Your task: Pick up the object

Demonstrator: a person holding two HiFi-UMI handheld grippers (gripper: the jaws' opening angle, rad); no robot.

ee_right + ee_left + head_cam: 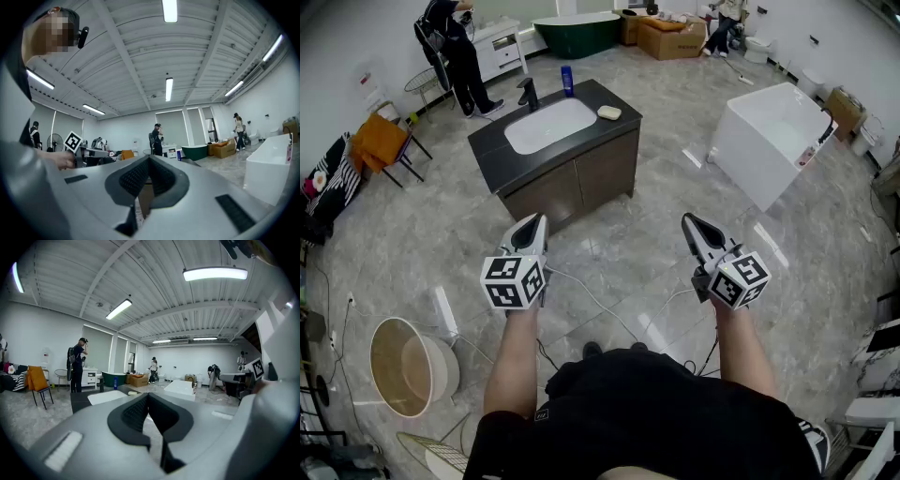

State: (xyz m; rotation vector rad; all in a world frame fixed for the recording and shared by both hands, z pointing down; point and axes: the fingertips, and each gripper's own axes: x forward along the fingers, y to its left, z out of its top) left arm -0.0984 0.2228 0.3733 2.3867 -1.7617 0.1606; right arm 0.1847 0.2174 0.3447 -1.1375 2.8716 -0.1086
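Observation:
A dark vanity counter (614,96) with a white sink (549,125) stands ahead of me. On it are a blue bottle (567,81), a black faucet (528,92) and a pale soap bar (609,112). My left gripper (534,221) and right gripper (688,222) are held side by side above the floor, well short of the vanity, both pointing at it. Both are shut with nothing between the jaws. The left gripper view shows its closed tips (147,397) with the bottle (115,383) and soap (132,392) far beyond. In the right gripper view the tips (149,159) are closed too.
A white bathtub (773,141) stands on the right and a green tub (577,33) at the back next to cardboard boxes (670,37). A person in black (455,52) stands behind the vanity's left. A chair with orange cloth (382,141) and a round basin (408,366) are on the left.

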